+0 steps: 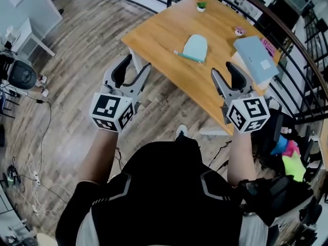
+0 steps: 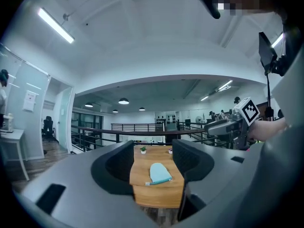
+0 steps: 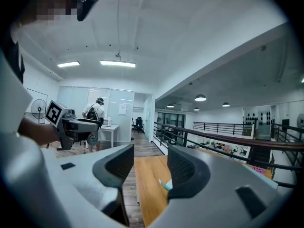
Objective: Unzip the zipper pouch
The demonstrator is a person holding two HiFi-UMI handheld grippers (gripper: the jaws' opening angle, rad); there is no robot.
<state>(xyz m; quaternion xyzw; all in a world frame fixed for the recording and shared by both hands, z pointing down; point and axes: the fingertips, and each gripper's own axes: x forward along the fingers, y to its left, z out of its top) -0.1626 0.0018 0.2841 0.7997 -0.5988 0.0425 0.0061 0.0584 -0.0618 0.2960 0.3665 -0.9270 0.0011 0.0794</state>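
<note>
A pale blue zipper pouch (image 1: 195, 47) lies flat near the middle of the wooden table (image 1: 154, 32), its teal zipper edge toward me. Through the left gripper view the pouch (image 2: 159, 173) shows between the jaws, far off. In the right gripper view only its corner (image 3: 166, 184) peeks past the right jaw. My left gripper (image 1: 137, 67) hovers open over the floor, short of the table's near left edge. On the other side, my right gripper (image 1: 225, 75) is open above the table's near edge, right of the pouch. Neither holds anything.
A grey-blue notebook (image 1: 256, 58) lies at the table's right side on a pink sheet. A small potted plant (image 1: 201, 6) and a little pink object (image 1: 239, 31) stand at the far side. A black railing (image 1: 302, 65) runs behind the table. Cables (image 1: 31, 173) lie on the floor at left.
</note>
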